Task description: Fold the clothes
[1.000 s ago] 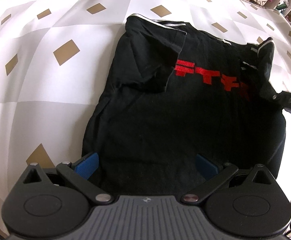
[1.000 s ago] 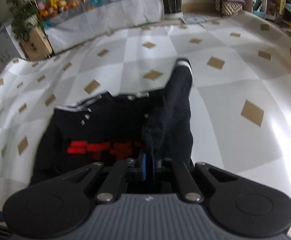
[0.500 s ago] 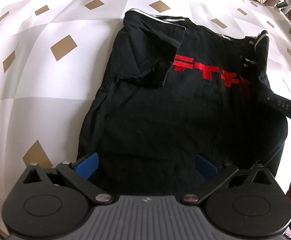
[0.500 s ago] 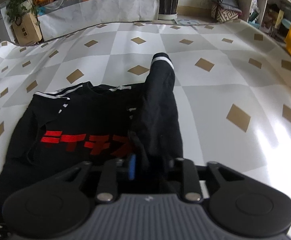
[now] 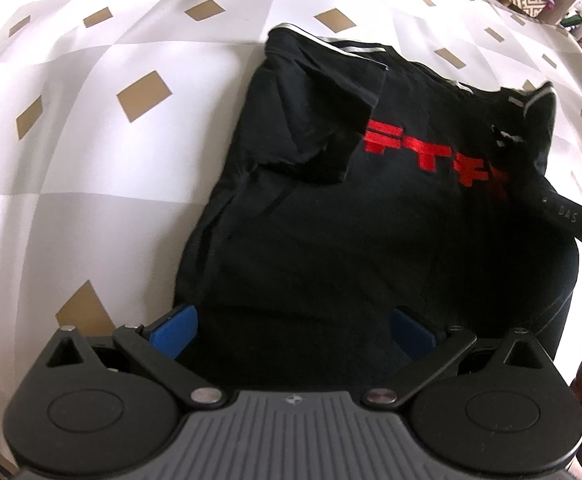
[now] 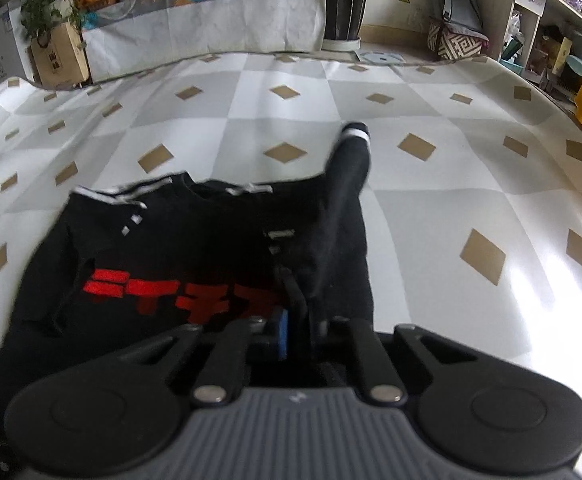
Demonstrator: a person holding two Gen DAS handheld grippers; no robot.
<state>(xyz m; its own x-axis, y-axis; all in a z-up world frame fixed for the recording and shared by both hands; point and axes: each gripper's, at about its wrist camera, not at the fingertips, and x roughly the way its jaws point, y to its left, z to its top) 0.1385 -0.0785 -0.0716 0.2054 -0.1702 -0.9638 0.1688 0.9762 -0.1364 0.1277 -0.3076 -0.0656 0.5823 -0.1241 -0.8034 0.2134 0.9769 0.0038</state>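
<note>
My left tongs [image 5: 293, 330] stand spread wide, blue pads [image 5: 173, 330] apart, hovering over the near hem of the black cotton T-shirt with the blocky red lettering [image 5: 331, 240], which lies flat on the white, grey and tan checked sheet [image 5: 91, 160] ahead of both tongs. Its left sleeve [image 5: 323, 120], edged with a white stripe, is already folded in across the chest, ahead and slightly left of these pads.

My right tongs [image 6: 297, 330] have just been closing; pressed together now, they pinch the bunched right sleeve [image 6: 347, 184], which runs straight ahead from the tips to a white-banded cuff.

What worries me: the knit is soft and limp, and I hold only a thin ridge. A sudden pull could slip it free, or drag the whole body sideways and undo the left fold, since nothing pins the hem. The smooth, glossy sheet offers little friction, and the loose cuff could flop crookedly over the lettering.
</note>
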